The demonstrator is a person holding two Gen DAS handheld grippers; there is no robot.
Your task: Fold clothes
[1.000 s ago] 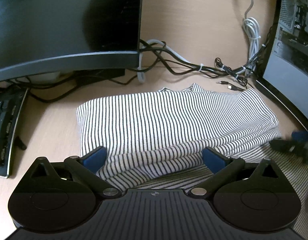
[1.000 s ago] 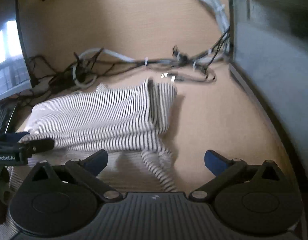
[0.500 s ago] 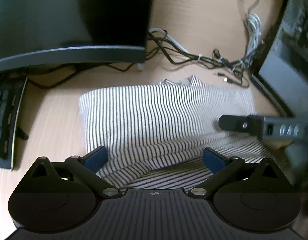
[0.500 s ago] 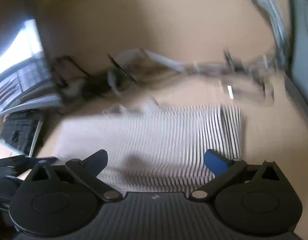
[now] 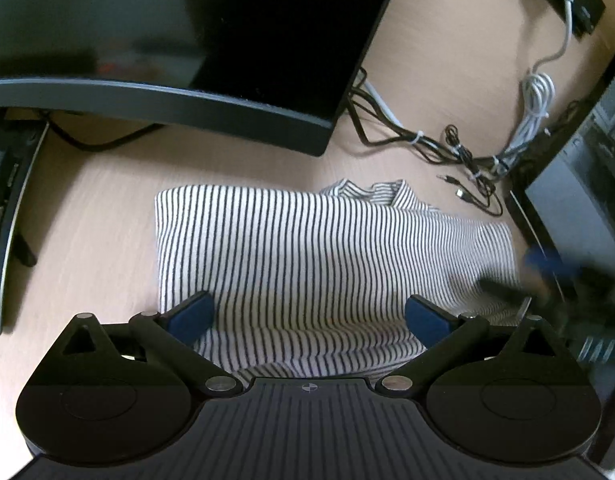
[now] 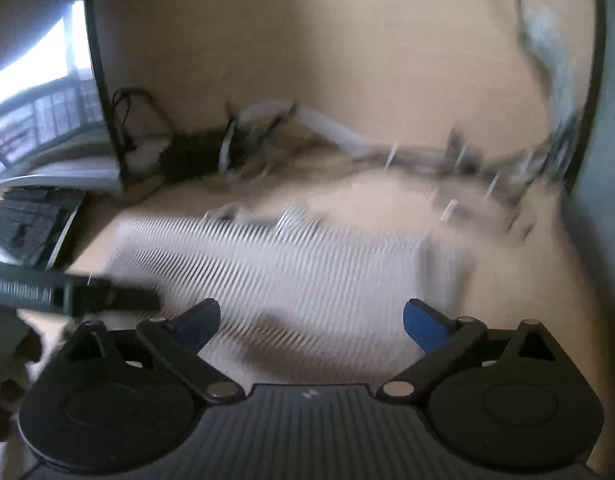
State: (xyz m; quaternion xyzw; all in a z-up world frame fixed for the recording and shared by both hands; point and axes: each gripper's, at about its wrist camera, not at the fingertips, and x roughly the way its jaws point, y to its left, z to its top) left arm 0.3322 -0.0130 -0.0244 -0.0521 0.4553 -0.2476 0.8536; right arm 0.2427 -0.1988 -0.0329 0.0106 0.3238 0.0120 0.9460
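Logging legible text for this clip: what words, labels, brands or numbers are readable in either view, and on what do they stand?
None reads with certainty.
White lettering on the side of the left hand-held gripper, seen at the left edge of the right wrist view: too blurred by motion to read.
Keyboard keys: legends too small to read.
Striped shirt, monitor: no text visible.

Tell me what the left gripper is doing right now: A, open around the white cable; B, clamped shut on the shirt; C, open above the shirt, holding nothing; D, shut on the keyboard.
C: the left gripper has its blue fingers spread wide apart, with the folded striped shirt lying flat on the desk between and beyond them, not pinched.
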